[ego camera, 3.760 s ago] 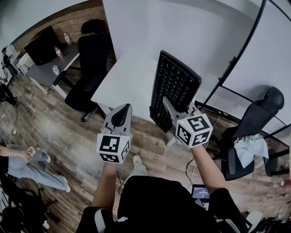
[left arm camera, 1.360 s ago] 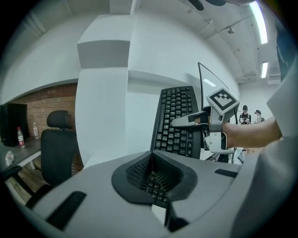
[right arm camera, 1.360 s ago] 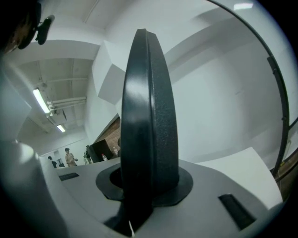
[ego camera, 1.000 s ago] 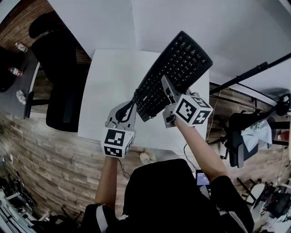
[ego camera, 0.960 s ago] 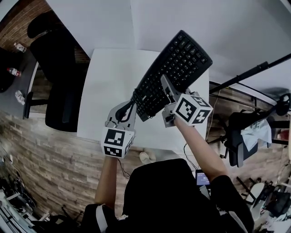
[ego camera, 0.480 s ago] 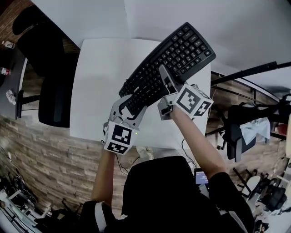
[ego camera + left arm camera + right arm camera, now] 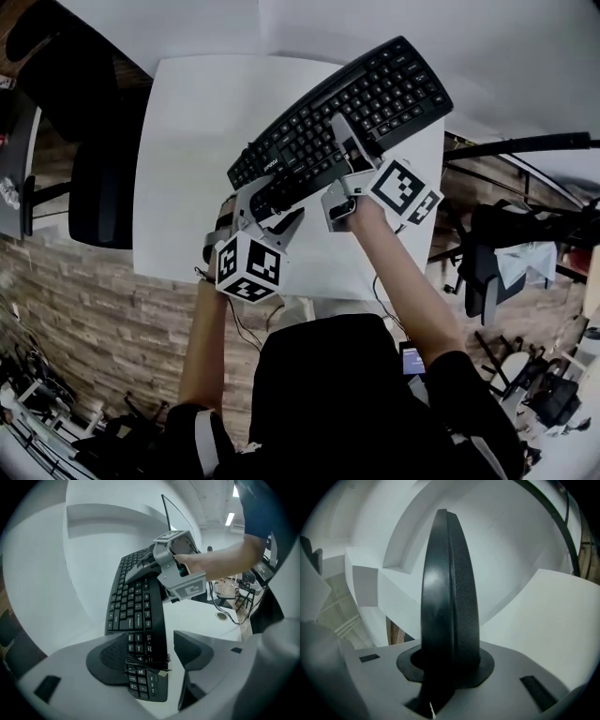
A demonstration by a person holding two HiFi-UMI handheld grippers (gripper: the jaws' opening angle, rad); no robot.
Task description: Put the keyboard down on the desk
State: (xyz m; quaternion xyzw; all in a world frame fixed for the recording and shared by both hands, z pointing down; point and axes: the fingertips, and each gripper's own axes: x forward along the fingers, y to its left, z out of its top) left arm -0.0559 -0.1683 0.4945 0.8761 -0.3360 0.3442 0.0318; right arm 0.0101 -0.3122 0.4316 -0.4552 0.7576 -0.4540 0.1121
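Observation:
The black keyboard (image 7: 375, 94) lies slantwise over the white desk (image 7: 197, 141); whether it rests on the desk I cannot tell. My right gripper (image 7: 352, 155) is shut on its near long edge. In the right gripper view the keyboard (image 7: 450, 588) runs edge-on between the jaws of that gripper (image 7: 447, 660). My left gripper (image 7: 270, 208) is at the keyboard's left end and its jaws are opening. In the left gripper view that end of the keyboard (image 7: 136, 602), with a coiled cable (image 7: 147, 660) on it, sits between the spread jaws of the left gripper (image 7: 152, 651), clear of the right pad.
A black office chair (image 7: 94, 178) stands left of the desk on the wood floor (image 7: 94, 319). A black pole (image 7: 525, 145) and another chair (image 7: 506, 253) are at the right. White walls rise behind the desk. Bare desk top (image 7: 201, 616) shows to the right of the keyboard.
The keyboard has swung down and further across the desk. The left gripper's jaws have spread apart round its left end. The right gripper keeps its hold.

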